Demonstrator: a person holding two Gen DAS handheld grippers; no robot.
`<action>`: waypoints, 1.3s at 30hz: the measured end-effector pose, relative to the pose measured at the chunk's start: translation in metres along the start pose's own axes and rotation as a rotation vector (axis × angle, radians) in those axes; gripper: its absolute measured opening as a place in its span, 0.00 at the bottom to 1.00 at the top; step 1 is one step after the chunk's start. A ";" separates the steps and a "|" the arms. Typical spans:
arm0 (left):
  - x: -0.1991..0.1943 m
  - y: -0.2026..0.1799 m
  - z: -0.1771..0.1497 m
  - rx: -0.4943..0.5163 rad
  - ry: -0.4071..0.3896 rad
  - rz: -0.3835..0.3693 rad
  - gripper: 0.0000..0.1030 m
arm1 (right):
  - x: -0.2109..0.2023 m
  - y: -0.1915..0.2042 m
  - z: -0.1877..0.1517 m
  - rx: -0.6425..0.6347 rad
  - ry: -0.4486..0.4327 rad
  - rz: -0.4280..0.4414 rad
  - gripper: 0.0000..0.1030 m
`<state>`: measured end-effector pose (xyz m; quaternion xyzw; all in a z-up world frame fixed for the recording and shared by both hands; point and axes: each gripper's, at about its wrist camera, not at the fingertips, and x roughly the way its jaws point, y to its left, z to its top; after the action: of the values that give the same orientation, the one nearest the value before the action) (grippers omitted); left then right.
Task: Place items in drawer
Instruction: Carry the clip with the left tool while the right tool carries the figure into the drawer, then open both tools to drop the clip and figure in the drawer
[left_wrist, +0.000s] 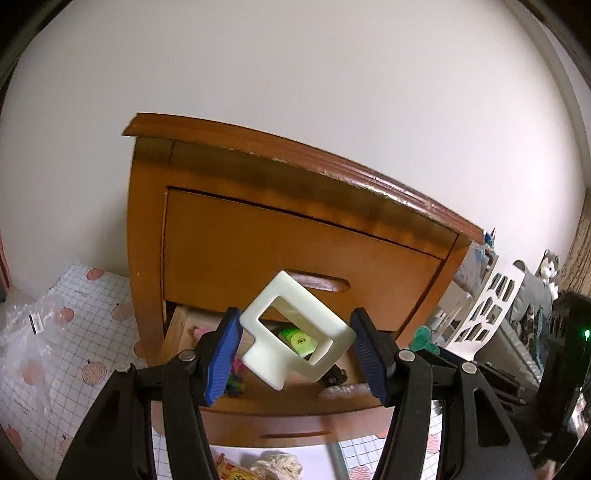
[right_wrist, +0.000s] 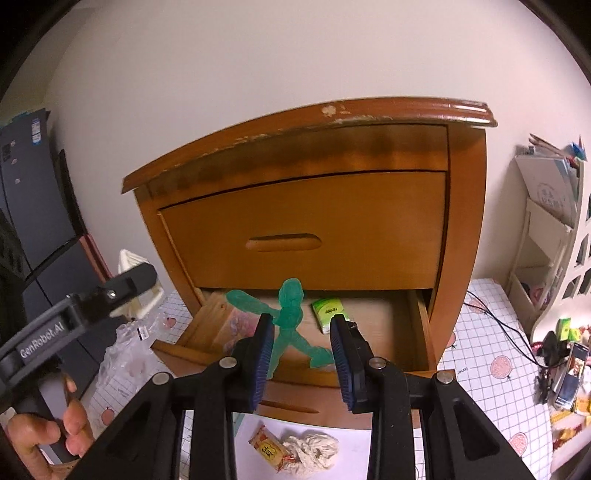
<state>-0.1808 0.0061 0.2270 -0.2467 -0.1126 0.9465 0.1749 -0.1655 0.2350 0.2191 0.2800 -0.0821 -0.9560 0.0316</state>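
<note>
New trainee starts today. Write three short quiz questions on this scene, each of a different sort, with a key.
1. True or false: the top drawer is open.
2. What does the left tool hold? A) white frame B) snack packet C) rag
3. Fill in: the right tool grips a flat green ____.

Key
1. False; only the bottom drawer is open.
2. A, the white frame.
3. Figure, held at its legs.
</note>
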 end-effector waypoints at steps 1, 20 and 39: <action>0.005 0.000 0.000 0.003 0.013 0.006 0.60 | 0.004 -0.002 0.003 0.003 0.008 -0.006 0.33; 0.090 0.023 -0.025 0.007 0.207 0.124 0.60 | 0.092 -0.025 -0.001 0.011 0.211 -0.091 0.33; 0.104 0.036 -0.029 -0.032 0.265 0.170 0.76 | 0.109 -0.025 -0.005 -0.023 0.262 -0.122 0.57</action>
<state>-0.2608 0.0175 0.1467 -0.3810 -0.0822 0.9151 0.1034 -0.2551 0.2476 0.1531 0.4065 -0.0491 -0.9122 -0.0127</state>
